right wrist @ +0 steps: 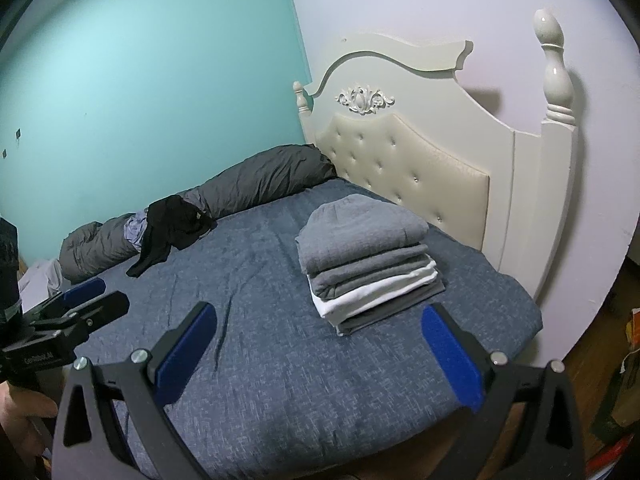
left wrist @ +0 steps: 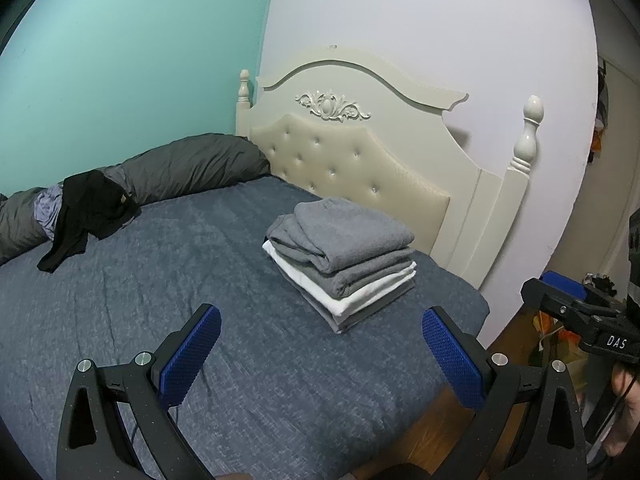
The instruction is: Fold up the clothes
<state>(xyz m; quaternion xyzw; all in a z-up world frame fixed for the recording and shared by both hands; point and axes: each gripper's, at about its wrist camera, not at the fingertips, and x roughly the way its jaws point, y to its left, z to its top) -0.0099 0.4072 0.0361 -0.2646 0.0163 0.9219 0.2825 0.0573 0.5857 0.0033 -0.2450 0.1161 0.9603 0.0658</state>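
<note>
Bed: a wide bed under a blue-grey woven cover, cream tufted headboard at the far right.
Rolled duvet: a long dark grey quilted roll along the far left edge, against the teal wall.
Folded stack: a neat pile of grey and white folded garments near the headboard, just beyond and slightly right of both pairs of jaws.
Unfolded garment: a crumpled black piece of clothing draped over the roll and spilling onto the bed, far left; its long axis runs from the roll down toward the near left.
Left gripper: the black gripper with blue ribbed pads, jaws spread wide, holding nothing, hovering over the near bed.
Right gripper: its twin, jaws likewise wide apart and empty.
Key relation: the black garment lies well apart, far and left of both; the left gripper seems the nearer, so the reach likely goes leftward across the bed.
</note>
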